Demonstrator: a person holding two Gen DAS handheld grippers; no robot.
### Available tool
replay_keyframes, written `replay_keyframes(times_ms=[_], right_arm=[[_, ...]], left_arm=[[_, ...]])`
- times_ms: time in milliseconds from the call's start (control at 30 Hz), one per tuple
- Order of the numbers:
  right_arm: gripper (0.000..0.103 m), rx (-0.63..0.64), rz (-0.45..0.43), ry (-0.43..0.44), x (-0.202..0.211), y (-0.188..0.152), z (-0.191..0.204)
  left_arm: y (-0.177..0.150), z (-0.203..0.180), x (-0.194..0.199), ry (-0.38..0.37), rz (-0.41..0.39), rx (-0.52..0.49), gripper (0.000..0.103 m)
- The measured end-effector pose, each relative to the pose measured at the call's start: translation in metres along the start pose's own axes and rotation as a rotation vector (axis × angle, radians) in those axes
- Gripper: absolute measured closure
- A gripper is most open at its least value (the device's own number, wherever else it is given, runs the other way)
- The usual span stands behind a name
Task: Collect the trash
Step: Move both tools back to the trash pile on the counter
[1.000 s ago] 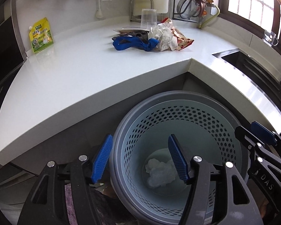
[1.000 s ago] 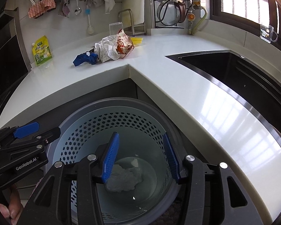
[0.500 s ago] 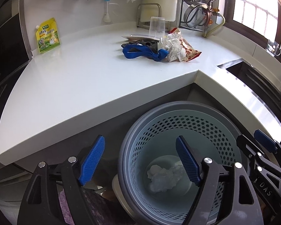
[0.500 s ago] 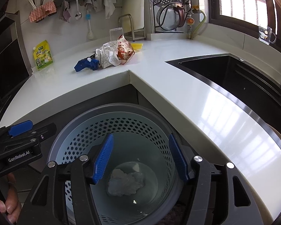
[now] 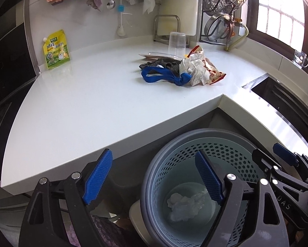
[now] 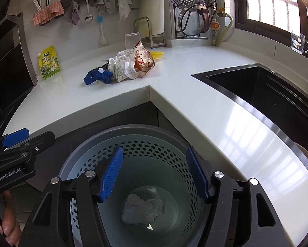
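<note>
A grey perforated trash basket (image 5: 174, 160) (image 6: 133, 144) stands on the floor below the counter corner, with a crumpled white wad (image 5: 184, 205) (image 6: 143, 207) at its bottom. Trash lies on the white counter: a crumpled snack wrapper (image 5: 201, 68) (image 6: 133, 63), a blue strap (image 5: 162, 77) (image 6: 98, 77), a dark rag (image 5: 160, 64) and a clear plastic cup (image 5: 177, 42) (image 6: 132, 40). My left gripper (image 5: 154, 179) is open and empty over the basket's left rim. My right gripper (image 6: 154, 175) is open and empty above the basket.
A yellow-green pouch (image 5: 55, 50) (image 6: 49, 61) leans on the back wall. A black sink (image 6: 267, 90) is set in the counter at right. A dish rack (image 5: 226, 10) and hanging utensils line the wall. A dark stove (image 5: 1, 72) is at left.
Both grippers have risen and pulled back from the basket, so more of the counter shows. Both jaws stay open and empty; the white wad stays in the basket.
</note>
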State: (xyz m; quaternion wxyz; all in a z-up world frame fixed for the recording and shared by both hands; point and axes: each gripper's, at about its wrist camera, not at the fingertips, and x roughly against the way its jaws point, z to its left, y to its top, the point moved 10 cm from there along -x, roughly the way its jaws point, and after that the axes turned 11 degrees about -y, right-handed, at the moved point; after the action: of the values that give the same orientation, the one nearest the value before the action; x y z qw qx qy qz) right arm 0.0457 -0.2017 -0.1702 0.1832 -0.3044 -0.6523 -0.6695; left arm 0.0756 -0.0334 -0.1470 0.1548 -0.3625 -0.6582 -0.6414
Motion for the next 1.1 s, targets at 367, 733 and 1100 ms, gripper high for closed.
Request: replay_keyframes(times_ms=[367, 733, 1100], right_arm=[[0.04, -0.055, -0.009, 0.001, -0.002, 0.025, -0.011], [0.039, -0.028, -0.034, 0.053, -0.032, 0.078, -0.011], [0.034, 0.035, -0.023, 0.127, -0.074, 0.142, 0.01]], left_arm=[[0.037, 0.0, 0.016, -0.051, -0.074, 0.005, 0.017], [0.067, 0.002, -0.015, -0.065, -0.086, 0.015, 0.016], [0.1, 0.015, -0.038, -0.047, -0.094, 0.03, 0.011]])
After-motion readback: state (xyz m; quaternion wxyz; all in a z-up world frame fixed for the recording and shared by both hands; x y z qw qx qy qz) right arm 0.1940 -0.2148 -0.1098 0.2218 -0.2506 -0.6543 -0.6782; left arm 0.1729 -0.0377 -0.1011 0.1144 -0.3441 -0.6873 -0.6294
